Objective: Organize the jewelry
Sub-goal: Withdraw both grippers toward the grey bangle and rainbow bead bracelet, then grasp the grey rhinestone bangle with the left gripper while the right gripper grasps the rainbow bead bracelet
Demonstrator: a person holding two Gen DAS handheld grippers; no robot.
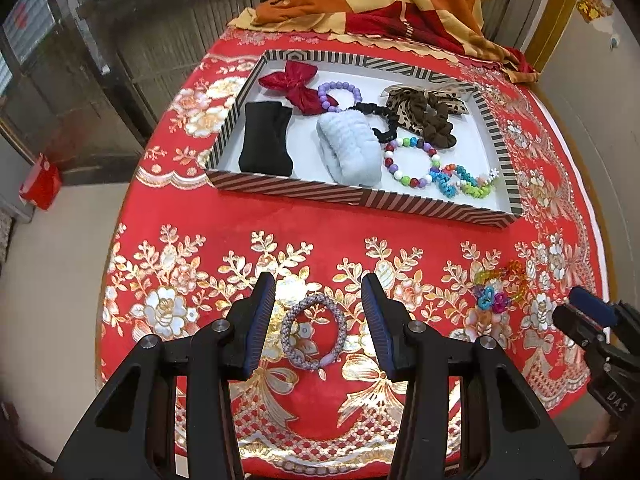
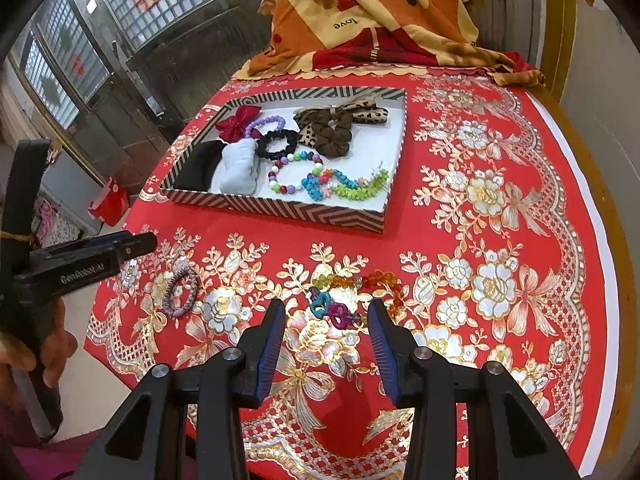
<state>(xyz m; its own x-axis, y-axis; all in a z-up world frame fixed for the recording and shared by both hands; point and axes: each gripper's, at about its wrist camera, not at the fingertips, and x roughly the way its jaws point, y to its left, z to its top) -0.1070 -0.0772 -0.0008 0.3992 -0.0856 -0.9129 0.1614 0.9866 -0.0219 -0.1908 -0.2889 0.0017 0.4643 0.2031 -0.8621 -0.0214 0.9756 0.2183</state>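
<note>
Flat on cloth: lilac bracelet [image 1: 313,333], charm end twd camera.

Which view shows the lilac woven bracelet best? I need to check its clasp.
The left wrist view: the lilac woven bracelet lies large between the open left claw. The right wrist view shows it small, foreshortened.

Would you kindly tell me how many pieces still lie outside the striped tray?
2: a lavender woven bracelet between the left hand-held gripper's open jaws, and a multicoloured translucent bead bracelet ahead of the right's.
</note>
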